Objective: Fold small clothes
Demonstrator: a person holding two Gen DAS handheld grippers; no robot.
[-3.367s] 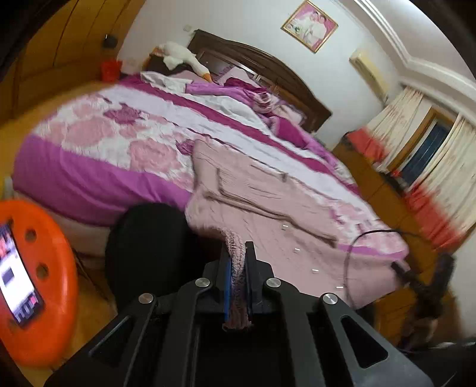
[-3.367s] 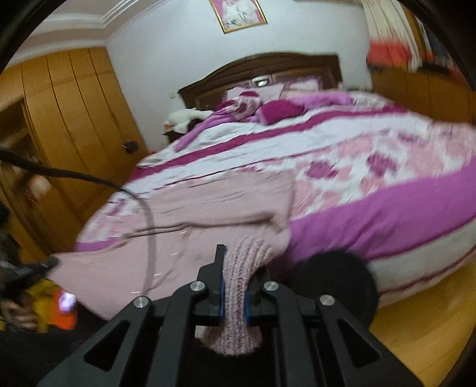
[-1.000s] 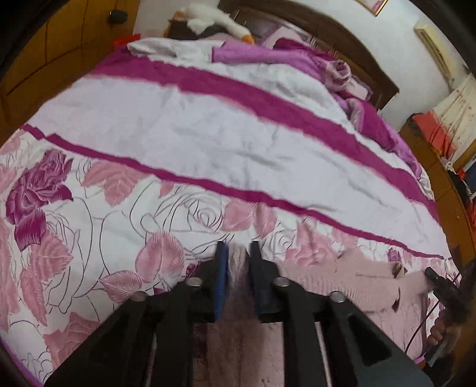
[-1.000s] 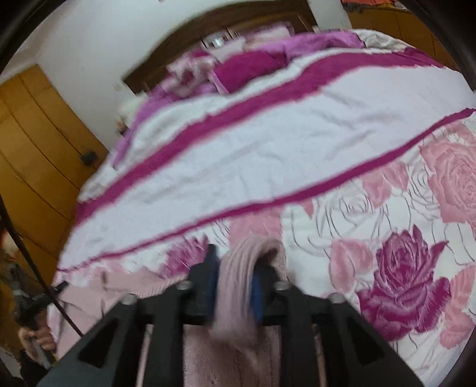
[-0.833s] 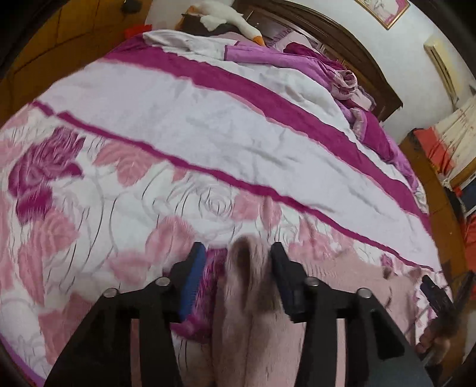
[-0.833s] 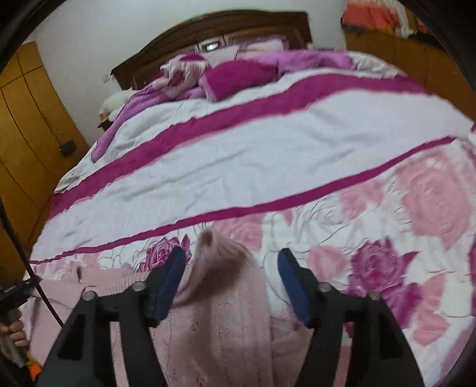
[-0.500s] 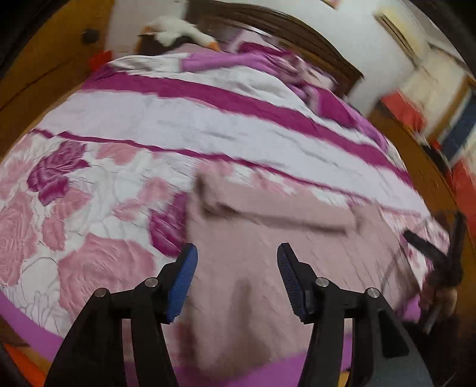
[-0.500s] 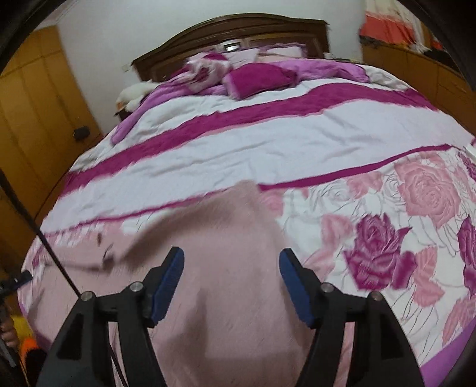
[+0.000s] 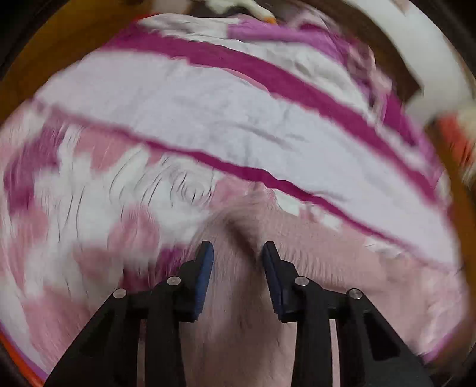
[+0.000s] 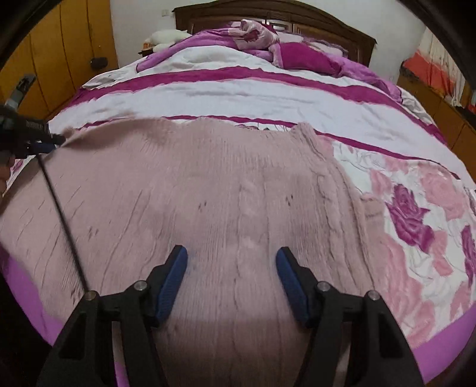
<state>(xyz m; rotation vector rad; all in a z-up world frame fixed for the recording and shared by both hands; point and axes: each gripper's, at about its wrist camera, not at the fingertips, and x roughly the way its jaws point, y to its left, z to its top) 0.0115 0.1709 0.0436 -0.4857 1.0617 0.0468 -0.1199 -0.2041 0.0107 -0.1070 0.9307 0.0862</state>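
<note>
A pale pink knit sweater (image 10: pixel 208 193) lies spread flat on the flowered bed cover (image 10: pixel 416 184). My right gripper (image 10: pixel 231 256) hovers over its near part; the jaws stand wide and are closing, with only flat knit beneath them. In the blurred left wrist view, my left gripper (image 9: pixel 238 253) is at the sweater (image 9: pixel 327 268). A raised fold of its far edge lies between the closing jaws, and the blue pads are apart from it. The right wrist view shows the left gripper (image 10: pixel 58 141) at the sweater's far left corner.
The bed cover has white and magenta stripes (image 10: pixel 238 95). Pillows and a bunched quilt (image 10: pixel 297 56) lie by the wooden headboard (image 10: pixel 267 12), with a white plush toy (image 10: pixel 166 37) beside them. Wooden wardrobes (image 10: pixel 59 44) stand on the left. A black cable (image 10: pixel 59 214) crosses the sweater.
Both grippers released the sweater's edge, which now lies spread out. The right gripper pulled back over the sweater. The left gripper came back to the far edge with narrower jaws.
</note>
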